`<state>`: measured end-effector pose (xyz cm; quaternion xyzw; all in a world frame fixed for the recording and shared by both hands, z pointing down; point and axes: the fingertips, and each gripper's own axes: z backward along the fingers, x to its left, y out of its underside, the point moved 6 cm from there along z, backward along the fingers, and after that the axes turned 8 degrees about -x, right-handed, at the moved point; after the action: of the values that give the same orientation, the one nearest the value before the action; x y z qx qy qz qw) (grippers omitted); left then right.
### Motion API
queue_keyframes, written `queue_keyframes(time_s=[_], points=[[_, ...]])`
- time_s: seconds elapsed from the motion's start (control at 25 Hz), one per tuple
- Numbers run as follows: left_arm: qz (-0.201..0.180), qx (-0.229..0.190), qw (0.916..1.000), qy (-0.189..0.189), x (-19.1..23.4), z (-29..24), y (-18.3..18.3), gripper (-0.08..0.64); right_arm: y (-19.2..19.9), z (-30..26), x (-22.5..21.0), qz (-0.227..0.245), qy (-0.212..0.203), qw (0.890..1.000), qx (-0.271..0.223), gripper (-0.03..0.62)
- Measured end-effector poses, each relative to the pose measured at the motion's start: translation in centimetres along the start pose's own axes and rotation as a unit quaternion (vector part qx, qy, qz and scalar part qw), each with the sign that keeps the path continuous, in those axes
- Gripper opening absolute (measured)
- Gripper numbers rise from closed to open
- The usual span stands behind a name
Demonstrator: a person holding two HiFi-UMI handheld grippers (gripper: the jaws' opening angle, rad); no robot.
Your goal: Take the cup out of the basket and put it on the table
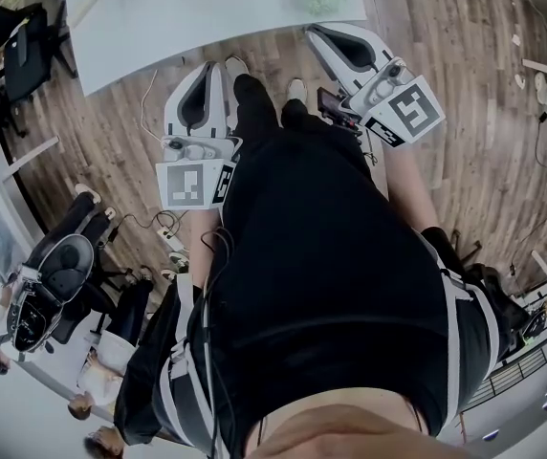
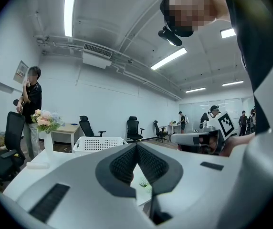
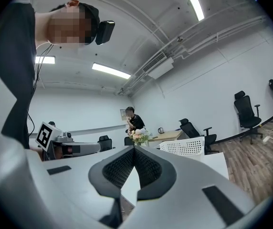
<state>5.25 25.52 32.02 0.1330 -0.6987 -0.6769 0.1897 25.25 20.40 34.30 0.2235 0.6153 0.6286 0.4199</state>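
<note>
No cup shows in any view. The white perforated basket (image 2: 98, 143) stands on the white table (image 2: 29, 168) ahead of me, and it also appears in the right gripper view, where the basket (image 3: 186, 147) is right of the jaws. My left gripper (image 2: 136, 145) is shut with nothing between its pads. My right gripper (image 3: 134, 148) is shut and empty too. In the head view both are held in front of my body, the left gripper (image 1: 214, 65) and the right gripper (image 1: 317, 32) pointing at the table (image 1: 207, 17), short of its near edge.
A vase of flowers (image 2: 45, 123) stands on the table left of the basket. A person (image 2: 31, 109) stands behind it. Office chairs (image 2: 135, 128) and desks line the far wall, with more people at the back right. Cables (image 1: 159, 228) lie on the wooden floor.
</note>
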Motion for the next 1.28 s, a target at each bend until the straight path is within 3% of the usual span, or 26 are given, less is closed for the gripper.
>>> queue_keyframes(time_s=[0.32,0.96,1.28], points=[[-0.007,-0.011,0.9999,0.003,3.2,-1.7,-0.2,0.020,0.1,-3.1,-0.8,0.007,0.011,1.000,0.002,0.018],[0.006,-0.009,0.9991,0.041,14.5,-8.6,-1.2,0.020,-0.3,-14.5,-4.4,0.023,0.045,0.999,0.010,0.018],[-0.002,-0.009,0.9978,0.066,21.1,-10.1,-1.6,0.020,0.1,-21.4,-4.2,0.034,0.063,0.997,0.014,0.017]])
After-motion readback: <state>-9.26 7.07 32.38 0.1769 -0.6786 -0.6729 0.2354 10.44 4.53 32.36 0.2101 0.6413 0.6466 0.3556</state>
